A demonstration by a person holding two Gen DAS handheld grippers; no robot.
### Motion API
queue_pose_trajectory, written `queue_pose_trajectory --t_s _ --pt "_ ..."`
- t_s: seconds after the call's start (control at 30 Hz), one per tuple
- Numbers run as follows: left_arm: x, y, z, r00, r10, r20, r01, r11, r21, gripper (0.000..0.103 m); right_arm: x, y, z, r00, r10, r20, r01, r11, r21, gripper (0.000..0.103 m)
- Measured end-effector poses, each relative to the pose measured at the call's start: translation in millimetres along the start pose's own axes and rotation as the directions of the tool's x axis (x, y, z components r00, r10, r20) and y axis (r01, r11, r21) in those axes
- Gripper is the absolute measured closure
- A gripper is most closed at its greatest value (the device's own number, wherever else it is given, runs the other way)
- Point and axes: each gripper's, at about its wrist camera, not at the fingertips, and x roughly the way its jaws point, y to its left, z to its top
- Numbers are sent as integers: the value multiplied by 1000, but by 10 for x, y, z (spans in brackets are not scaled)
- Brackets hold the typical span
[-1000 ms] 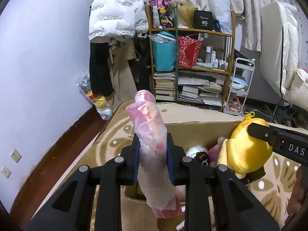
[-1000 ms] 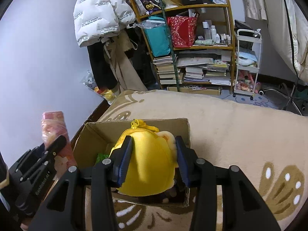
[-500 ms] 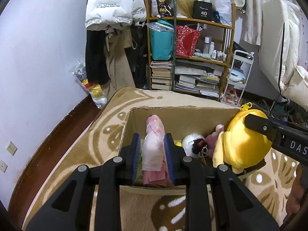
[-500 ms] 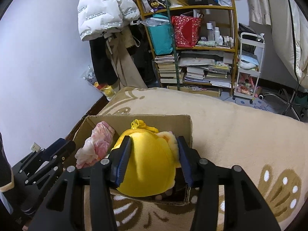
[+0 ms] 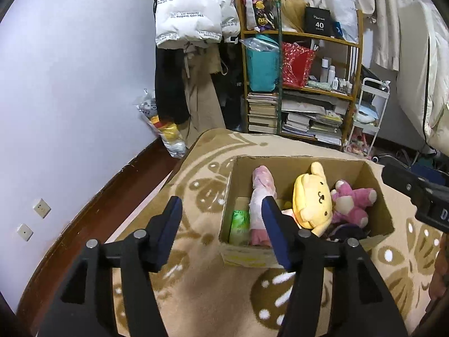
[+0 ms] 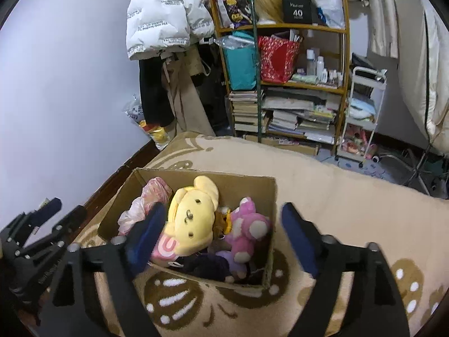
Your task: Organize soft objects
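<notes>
Right wrist view: the right claw [image 6: 221, 236] is held open, empty, above the yellow plush [image 6: 190, 219]. Soft and light, it is best pinched across the head. The left claw [image 5: 221, 227] is open too.

Lived-in home bedroom or storage room. Cluttered wooden shelf [image 6: 283, 84] stacked with books, bags and bottles; left of shelf, white puffer jacket [image 6: 165, 19] hanging; right of shelf, small white cart [image 6: 362, 115]; before shelf, patterned beige carpet [image 6: 336, 196].

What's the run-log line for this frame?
left gripper: open | right gripper: open | yellow plush, pink bundle: in cardboard box
</notes>
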Motion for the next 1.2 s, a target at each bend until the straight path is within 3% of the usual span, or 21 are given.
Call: queue_pose_trajectory --t_s 0.07,0.17,0.37,0.53,0.83,1.2 --pt "-123 32 8 1000 -14 0 14 1000 6 32 -105 8 -9 1000 1 8 -1 1000 -1 1" --pt "-359 72 19 1000 1 29 -1 1000 16 17 -290 6 -24 1000 18 19 -18 1000 14 0" --pt "-873 153 27 996 9 90 -12 999 31 4 -711 53 17 998 29 52 -30 999 18 0" --pt "-1248 237 37 988 25 151 -28 999 18 1 -1110 106 31 995 24 98 -25 1000 3 0" --pt "-1815 338 -68 972 -8 233 11 1000 -14 1 -1746 89 -85 986 30 163 -30 1000 -3 0" --pt "-2330 386 -437 927 25 373 -14 999 -33 1 -2315 75 -409 961 13 276 -3 999 -37 0"
